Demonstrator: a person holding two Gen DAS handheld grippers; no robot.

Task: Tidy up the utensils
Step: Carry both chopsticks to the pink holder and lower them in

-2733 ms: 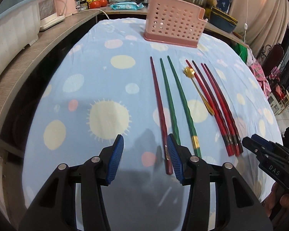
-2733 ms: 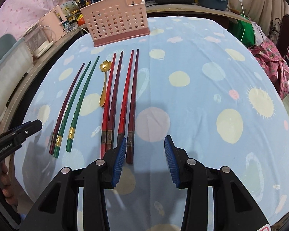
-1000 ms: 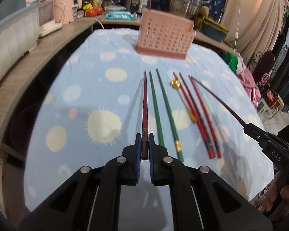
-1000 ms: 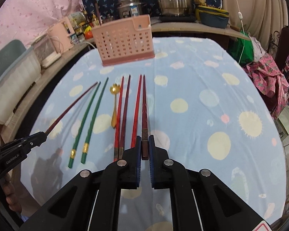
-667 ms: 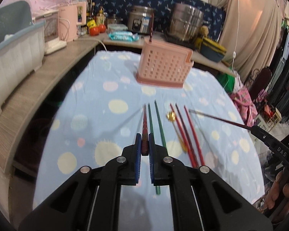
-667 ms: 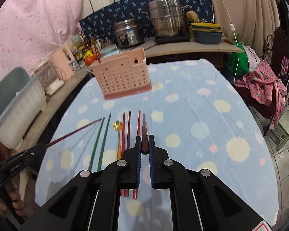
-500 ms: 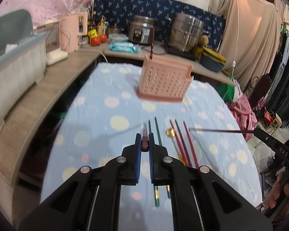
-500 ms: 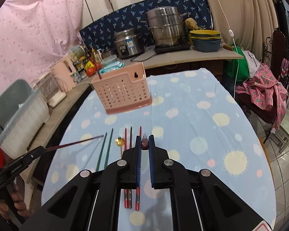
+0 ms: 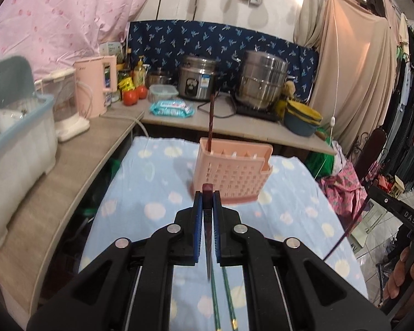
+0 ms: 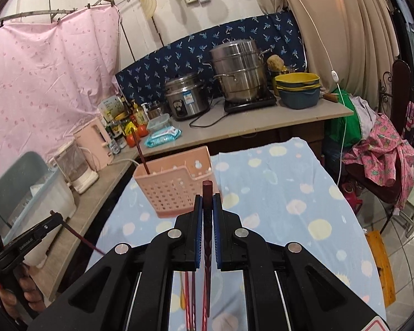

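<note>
A: Surroundings first. Behind the table with the pale blue spotted cloth [image 9: 151, 193] runs a grey counter [image 9: 179, 118] carrying 1 steel rice cooker [image 9: 197, 78], 1 tall stacked steel steamer pot [image 9: 262, 78], 1 stack of blue and yellow bowls [image 9: 302, 120], 1 pink plastic kettle [image 9: 96, 82], 2 red tomatoes [image 9: 133, 95] and 1 blue wipes packet [image 9: 171, 109].

B: Anything in the way?

A: Nothing stands between the grippers and the pink perforated plastic utensil basket [image 9: 231, 173]. It sits upright at the far middle of the cloth, with 1 dark red chopstick [image 9: 211, 121] standing in its left end compartment.

B: Left gripper?

A: The left gripper [image 9: 207, 201] has its blue-padded fingers [image 9: 198, 220] nearly together, pinching 1 dark red twisted chopstick [image 9: 207, 237] that points back toward the camera, above the cloth. Under it lie 2 green chopsticks with gold bands [image 9: 220, 300], flat on the cloth.

B: Right?

A: Same picture. The right gripper [image 10: 207, 201] is clamped on 1 dark maroon chopstick [image 10: 207, 248], blunt end up. Below it lie at least 2 red chopsticks [image 10: 190, 298] and 1 gold spoon handle [image 10: 182, 289]; the gripper body hides the rest, so no full count.

B: Textures?

A: Held sticks are glossy and spiral-ridged; the basket is a grid of small holes.
</note>
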